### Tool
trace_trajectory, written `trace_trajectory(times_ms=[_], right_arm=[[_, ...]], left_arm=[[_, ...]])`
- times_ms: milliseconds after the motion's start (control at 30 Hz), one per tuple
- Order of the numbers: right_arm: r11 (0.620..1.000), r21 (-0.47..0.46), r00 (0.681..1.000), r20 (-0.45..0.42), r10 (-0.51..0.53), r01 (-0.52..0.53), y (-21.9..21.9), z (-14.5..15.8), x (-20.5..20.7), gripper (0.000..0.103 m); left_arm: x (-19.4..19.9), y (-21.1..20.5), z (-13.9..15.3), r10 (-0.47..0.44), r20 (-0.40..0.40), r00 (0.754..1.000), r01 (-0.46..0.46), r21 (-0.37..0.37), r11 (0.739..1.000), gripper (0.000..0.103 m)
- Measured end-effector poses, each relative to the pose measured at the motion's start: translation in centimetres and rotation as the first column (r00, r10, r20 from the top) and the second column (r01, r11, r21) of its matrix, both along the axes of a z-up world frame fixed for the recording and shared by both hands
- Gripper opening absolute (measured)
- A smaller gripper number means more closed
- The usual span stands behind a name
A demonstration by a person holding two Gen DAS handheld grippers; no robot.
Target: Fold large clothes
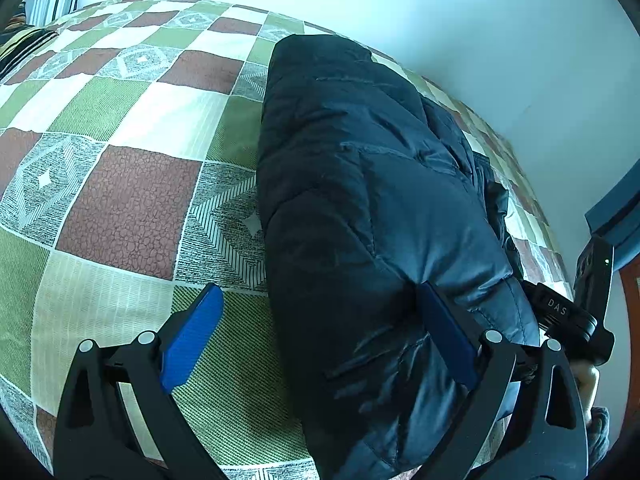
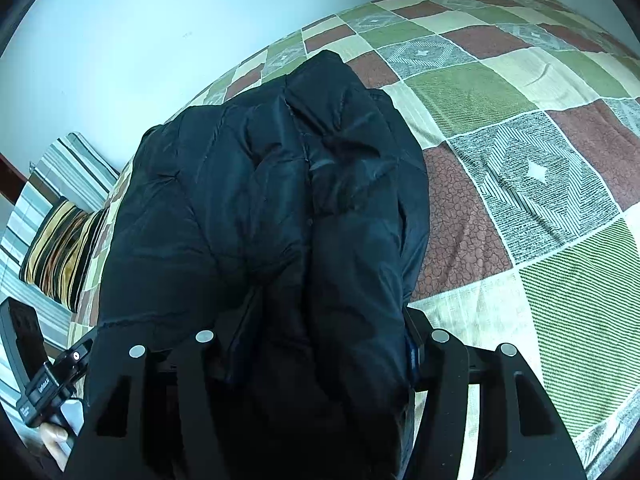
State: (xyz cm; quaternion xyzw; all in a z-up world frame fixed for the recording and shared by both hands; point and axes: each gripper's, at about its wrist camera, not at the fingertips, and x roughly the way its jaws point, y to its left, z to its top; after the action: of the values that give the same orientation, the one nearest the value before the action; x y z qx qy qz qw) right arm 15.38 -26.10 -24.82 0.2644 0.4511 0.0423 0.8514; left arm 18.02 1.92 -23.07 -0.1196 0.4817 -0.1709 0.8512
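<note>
**Jacket bundled lengthwise, last folds still to come**

We had the dark padded jacket (image 1: 360, 200) lying on the bed (image 1: 132, 208), on its patchwork cover, as a long narrow bundle running from the near edge toward the far edge by the wall (image 1: 440, 20). Its sides appeared to be turned in already, since the left wrist view showed a thick rounded roll and the right wrist view showed two padded layers meeting along a seam down the middle. We judged the lengthwise folding largely done.

Our left gripper (image 1: 320, 332) stood spread wide at the near end of the bundle. One blue pad hung over the bare cover, clear of the cloth; the other lay against the jacket's surface, so nothing was pinched there.

Our right gripper (image 2: 320, 344) had the jacket's near end bulging up between its jaws. The pads were mostly buried in the cloth, and the cloth filled the gap, so we read it as pinching the jacket.

What we judged left: bringing the near end over toward the far end to halve the bundle, then flattening it. A striped pillow (image 2: 64, 252) lay near the bed's head, well apart from the work.
</note>
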Motion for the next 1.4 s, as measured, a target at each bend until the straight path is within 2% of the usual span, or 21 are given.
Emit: trace_trajectory(times_ms=[133, 233, 433, 533, 633, 800, 1033, 1400], right_arm=[[1.000, -0.008, 1.000, 0.016, -0.005, 0.005, 0.0, 0.2, -0.3, 0.060], [1.000, -0.017, 1.000, 0.025, -0.015, 0.015, -0.3, 0.8, -0.8, 0.064], [0.992, -0.125, 0.997, 0.073, -0.018, 0.027, 0.1, 3.7, -2.5, 0.066], [0.981, -0.192, 0.994, 0.112, -0.015, 0.037, 0.7, 5.4, -3.9, 0.072], [0.967, -0.248, 0.989, 0.150, -0.014, 0.051, 1.2, 7.2, -5.3, 0.073], [0.954, -0.291, 0.979, 0.204, -0.019, 0.079, 2.0, 9.6, -7.1, 0.078], [0.945, -0.311, 0.965, 0.262, -0.013, 0.097, 2.8, 12.0, -10.0, 0.080], [0.939, -0.329, 0.955, 0.296, 0.007, 0.095, 4.2, 13.6, -12.5, 0.081]], left_arm=[[-0.1, -0.1, 0.5, -0.001, 0.021, 1.000, 0.000, 0.042, 0.999, 0.098], [-0.4, -0.5, 1.4, 0.003, 0.049, 0.999, -0.008, 0.101, 0.995, 0.098], [-1.2, -0.9, 2.8, 0.018, 0.117, 0.993, -0.043, 0.209, 0.977, 0.098], [-2.1, -1.2, 3.5, 0.029, 0.136, 0.990, -0.060, 0.235, 0.970, 0.098], [-3.1, -1.3, 4.8, 0.034, 0.155, 0.987, -0.070, 0.236, 0.969, 0.098], [-5.4, -1.4, 7.7, 0.050, 0.224, 0.973, -0.105, 0.241, 0.965, 0.098], [-8.4, -2.2, 11.2, 0.052, 0.307, 0.950, -0.134, 0.252, 0.958, 0.098], [-11.5, -3.5, 13.0, 0.035, 0.358, 0.933, -0.131, 0.247, 0.960, 0.098]])
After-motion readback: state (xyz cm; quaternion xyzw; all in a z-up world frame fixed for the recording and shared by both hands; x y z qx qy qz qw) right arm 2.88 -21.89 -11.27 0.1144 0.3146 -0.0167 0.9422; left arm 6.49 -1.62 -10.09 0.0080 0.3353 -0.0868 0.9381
